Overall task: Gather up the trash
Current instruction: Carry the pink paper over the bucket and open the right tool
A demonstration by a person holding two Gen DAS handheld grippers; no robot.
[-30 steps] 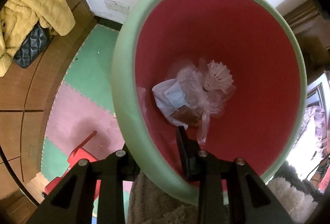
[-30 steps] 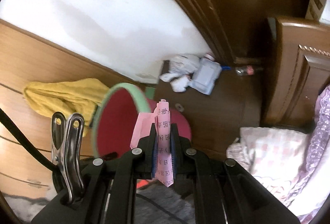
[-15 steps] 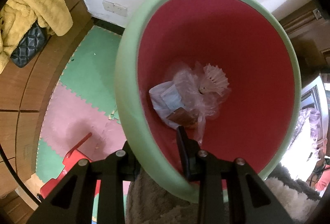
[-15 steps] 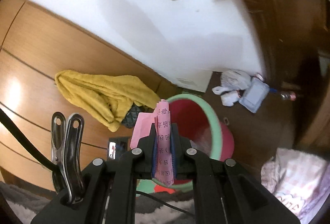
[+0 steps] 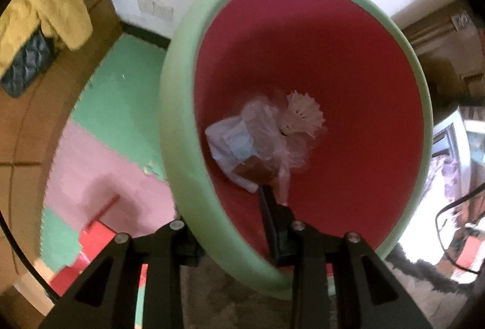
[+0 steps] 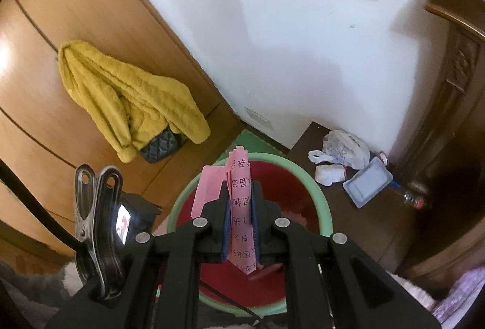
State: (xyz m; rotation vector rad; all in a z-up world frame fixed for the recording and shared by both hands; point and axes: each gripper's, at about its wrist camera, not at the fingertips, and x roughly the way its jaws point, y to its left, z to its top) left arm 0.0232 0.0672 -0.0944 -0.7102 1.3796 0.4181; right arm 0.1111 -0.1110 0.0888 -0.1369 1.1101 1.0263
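Two views. Left wrist: left gripper (image 5: 232, 233) clamps bin (image 5: 178, 147) rim, one finger each side; crumpled trash (image 5: 260, 135) at bottom, blurred. Right wrist: right gripper (image 6: 241, 209) pinches pink slip (image 6: 239, 207), long axis along fingers, apparently over bin.

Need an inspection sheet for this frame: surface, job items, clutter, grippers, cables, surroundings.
Surface: green and pink foam floor mat; dark wood floor beyond.
Job's things: red bin with green rim, holding clear plastic wrap, a white paper piece and a brown scrap; pink printed paper slip.
Clutter: white plastic bags, a grey tray and a bottle on the floor by the door.
Grippers: left gripper jaws clamped across the bin rim; right gripper shut on the slip, over the bin.
Cables: black cable held by a metal clip.
Surroundings: yellow garment and black quilted bag against wooden panels; white wall, light switch.
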